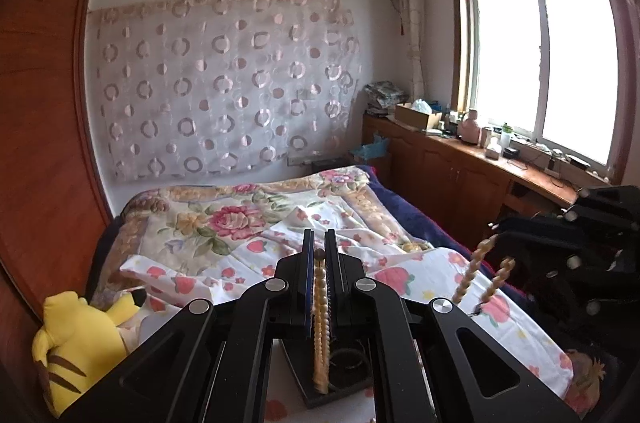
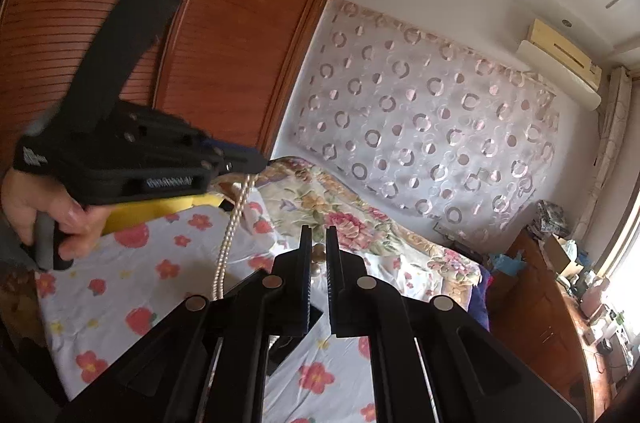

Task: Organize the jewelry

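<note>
Left gripper (image 1: 319,243) jaws nearly closed, right gripper (image 2: 319,239) likewise, both raised

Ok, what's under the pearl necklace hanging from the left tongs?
Under the pearl necklace clamped in the left tongs sits a dark tray with a dark ring-shaped piece on the flowered sheet. The tongs' arms hide the rest.

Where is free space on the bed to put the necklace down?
The strawberry sheet is bare between the plush toy and the black stand. The floral quilt beyond is also free. The window counter is crowded.
</note>
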`<action>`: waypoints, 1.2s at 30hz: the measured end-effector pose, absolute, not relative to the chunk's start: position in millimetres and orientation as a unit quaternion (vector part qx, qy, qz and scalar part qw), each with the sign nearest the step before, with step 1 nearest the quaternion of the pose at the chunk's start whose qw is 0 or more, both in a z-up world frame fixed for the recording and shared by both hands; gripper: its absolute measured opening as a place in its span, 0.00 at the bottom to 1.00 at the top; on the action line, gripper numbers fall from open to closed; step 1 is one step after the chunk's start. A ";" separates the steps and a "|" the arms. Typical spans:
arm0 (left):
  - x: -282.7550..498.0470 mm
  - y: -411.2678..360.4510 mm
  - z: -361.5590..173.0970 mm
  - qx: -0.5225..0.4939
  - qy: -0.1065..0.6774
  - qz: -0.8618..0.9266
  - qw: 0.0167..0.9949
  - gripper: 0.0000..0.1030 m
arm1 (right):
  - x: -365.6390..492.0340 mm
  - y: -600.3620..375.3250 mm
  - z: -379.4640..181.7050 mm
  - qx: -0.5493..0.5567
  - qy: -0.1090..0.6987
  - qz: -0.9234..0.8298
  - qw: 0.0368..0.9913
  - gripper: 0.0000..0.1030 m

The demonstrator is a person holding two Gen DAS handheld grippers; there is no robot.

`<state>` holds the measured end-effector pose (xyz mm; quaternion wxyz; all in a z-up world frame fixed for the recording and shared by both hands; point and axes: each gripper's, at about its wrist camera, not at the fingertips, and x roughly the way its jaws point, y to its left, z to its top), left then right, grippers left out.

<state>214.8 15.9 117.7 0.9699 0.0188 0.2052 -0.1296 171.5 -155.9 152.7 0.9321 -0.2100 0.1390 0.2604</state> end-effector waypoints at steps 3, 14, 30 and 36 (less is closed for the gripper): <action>233.6 18.4 107.1 0.004 0.222 -0.133 0.966 0.04 | 185.2 -153.5 151.8 -0.200 0.142 0.259 0.934 0.07; 255.2 25.7 26.4 -0.024 0.285 -0.136 0.948 0.04 | 236.1 -153.2 124.3 -0.158 0.175 0.250 0.939 0.08; 219.8 37.7 -38.2 0.007 0.308 -0.128 0.943 0.29 | 281.2 -122.2 62.5 -0.163 0.240 0.244 0.925 0.08; 196.0 40.6 -44.7 0.022 0.290 -0.117 0.949 0.66 | 290.3 -112.6 20.6 -0.151 0.286 0.248 0.913 0.08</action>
